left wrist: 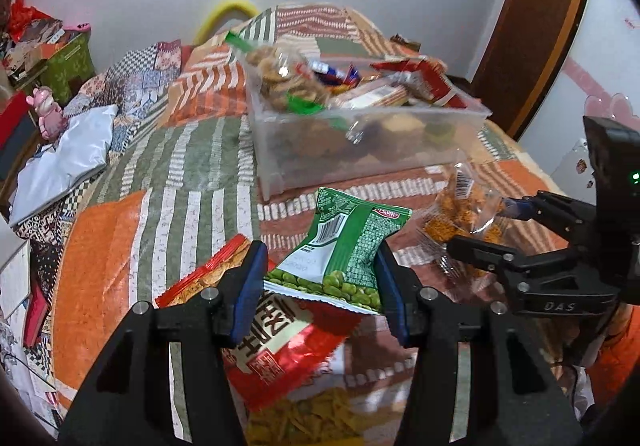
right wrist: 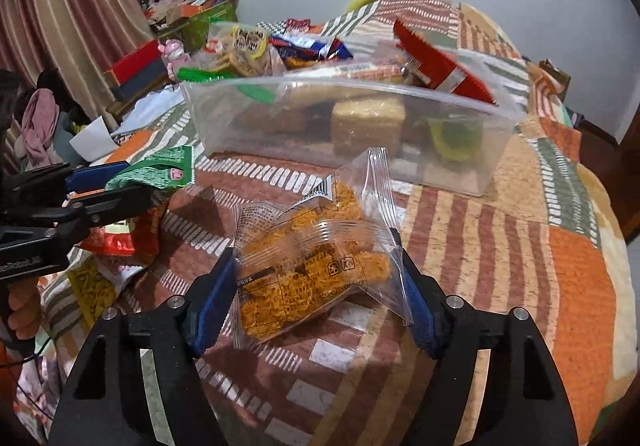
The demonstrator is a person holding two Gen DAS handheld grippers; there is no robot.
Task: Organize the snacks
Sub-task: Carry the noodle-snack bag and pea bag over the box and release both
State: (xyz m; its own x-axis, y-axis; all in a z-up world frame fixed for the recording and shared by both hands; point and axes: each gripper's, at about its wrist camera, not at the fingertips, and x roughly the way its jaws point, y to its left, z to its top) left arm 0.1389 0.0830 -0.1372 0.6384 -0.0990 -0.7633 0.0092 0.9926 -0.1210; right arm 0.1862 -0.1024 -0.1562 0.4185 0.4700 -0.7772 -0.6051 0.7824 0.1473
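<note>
Bed point(left wrist: 120, 246) with patchwork quilt fills both views. Clear plastic bin point(left wrist: 360, 137) sits on the quilt ahead of both tools, already heaped with snack packs; bin also in right view point(right wrist: 440, 161).

Left gripper point(left wrist: 320, 278) held low over the quilt, pointing forward toward the bin, blue pads point(left wrist: 248, 282) on either side of a green pea snack bag point(left wrist: 344, 246). Pads press the bag's two side edges, so it is clamped on the bag; bag tilted up, barcode side facing camera. Same bag seen from right view point(right wrist: 160, 169), near the left edge, lifted off the quilt.

Under and just behind the green bag lies a red snack bag point(left wrist: 288, 350) flat on the quilt, and a yellow snack pack point(left wrist: 312, 422) at the bottom edge, touching the red one.

Right gripper point(right wrist: 316, 286) beside the left one, also aimed at the bin, closed on a clear packet of orange snacks point(right wrist: 312, 270). Packet sits between the pads, crumpled, top flap sticking up toward the bin's near wall. From left view the packet point(left wrist: 460, 213) hangs right of the green bag, apart from it, short of the bin.
</note>
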